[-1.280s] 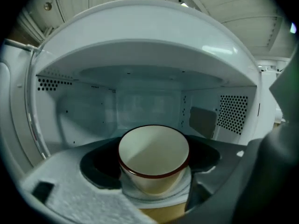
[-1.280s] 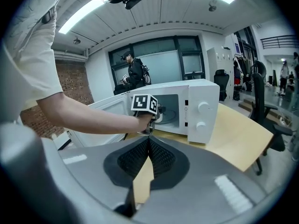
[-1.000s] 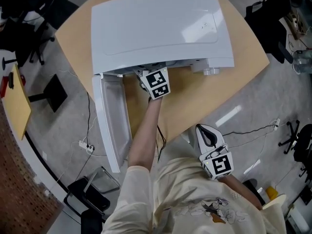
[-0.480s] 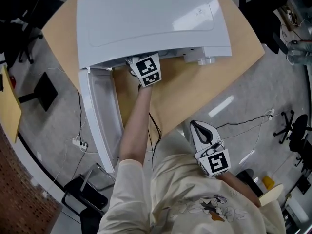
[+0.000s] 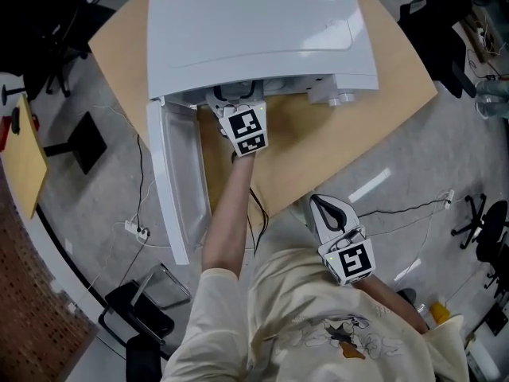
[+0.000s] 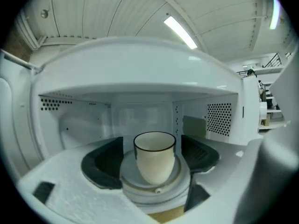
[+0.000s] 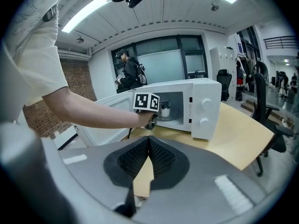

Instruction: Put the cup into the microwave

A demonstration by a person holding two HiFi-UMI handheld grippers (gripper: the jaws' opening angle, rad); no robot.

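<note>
A cream cup (image 6: 155, 157) with a dark rim stands upright on the round turntable (image 6: 135, 182) inside the white microwave (image 5: 254, 30). My left gripper (image 6: 152, 146) reaches into the oven's mouth. Its jaws are open, one dark pad (image 6: 103, 164) on each side of the cup, with a gap on both sides. From the head view its tips are hidden under the microwave's top; only the marker cube (image 5: 248, 130) shows. My right gripper (image 5: 324, 210) hangs near my body, shut with nothing in it; its pads meet in the right gripper view (image 7: 149, 146).
The microwave door (image 5: 179, 181) hangs wide open to the left, past the tan table's (image 5: 318, 153) edge. Cables and a power strip (image 5: 137, 231) lie on the floor. Office chairs (image 5: 433, 22) stand at the right. A person (image 7: 131, 73) stands far behind the microwave.
My left gripper has drawn back a little from the oven's mouth, toward me. The cup stays on the turntable. My right gripper has kept still.
</note>
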